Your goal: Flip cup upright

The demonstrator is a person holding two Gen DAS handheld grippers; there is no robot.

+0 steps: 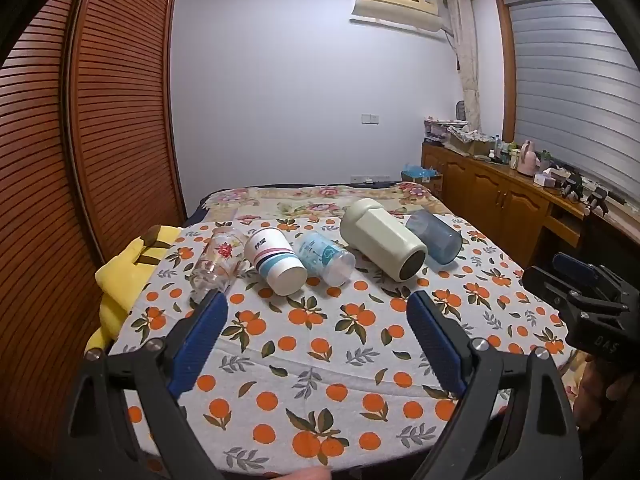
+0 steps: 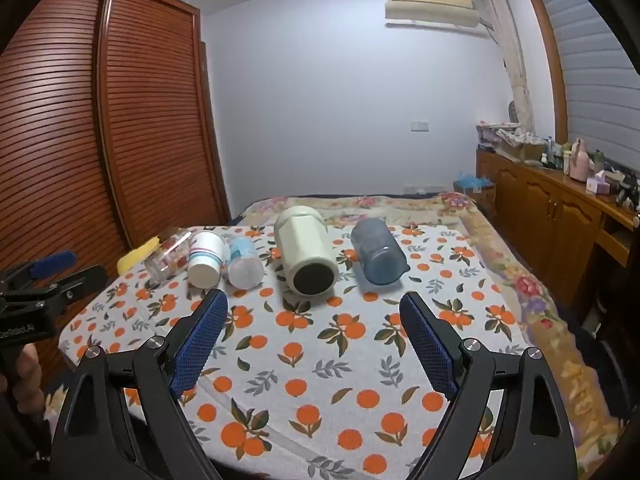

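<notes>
An orange-print cloth (image 2: pixel 320 360) covers the bed, with five cups lying on their sides in a row. The cream cup (image 2: pixel 307 254) lies ahead of the right tool (image 2: pixel 313 304), long axis pointing toward it. Both tools, including the left tool (image 1: pixel 318 302), are spread and empty.

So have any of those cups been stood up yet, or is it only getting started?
Nothing looks done: all five lie on their sides on the orange-print cloth: the clear glass, striped cup, pale blue cup, cream tumbler and blue-grey cup. Nothing is in hand; the left gripper and right gripper hover open, short of the row. All five flips remain.
</notes>
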